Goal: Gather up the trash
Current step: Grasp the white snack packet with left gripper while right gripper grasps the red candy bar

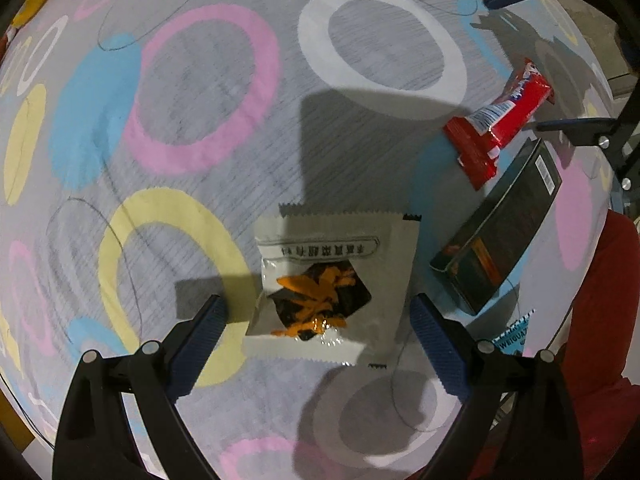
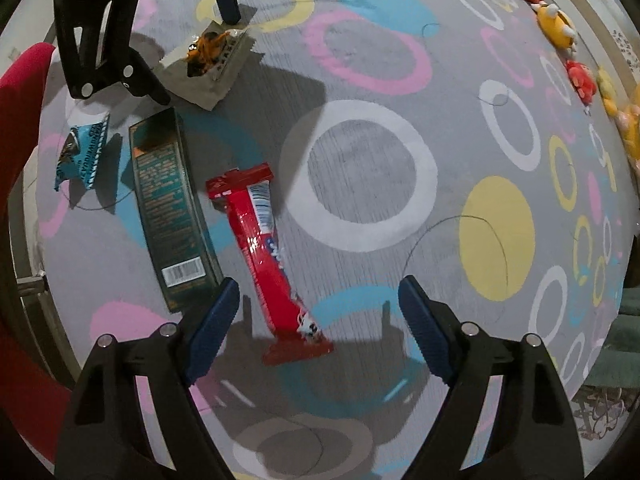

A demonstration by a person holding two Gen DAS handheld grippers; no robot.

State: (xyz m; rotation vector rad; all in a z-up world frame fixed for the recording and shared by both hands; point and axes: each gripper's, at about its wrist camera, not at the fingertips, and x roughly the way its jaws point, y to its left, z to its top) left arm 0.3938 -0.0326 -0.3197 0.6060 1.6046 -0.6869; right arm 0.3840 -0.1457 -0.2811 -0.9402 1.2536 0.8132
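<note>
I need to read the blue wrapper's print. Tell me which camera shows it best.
The right wrist view: the blue wrapper lies whole beside the dark box. The left wrist view shows only a corner of it behind a finger.

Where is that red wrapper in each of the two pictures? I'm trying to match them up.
Left wrist view: the red wrapper lies at the upper right, just above the dark box.
Right wrist view: the red wrapper lies low in the middle, its lower end between the open right gripper fingers.
Shared landmark: the dark box, right beside the wrapper in both.
</note>
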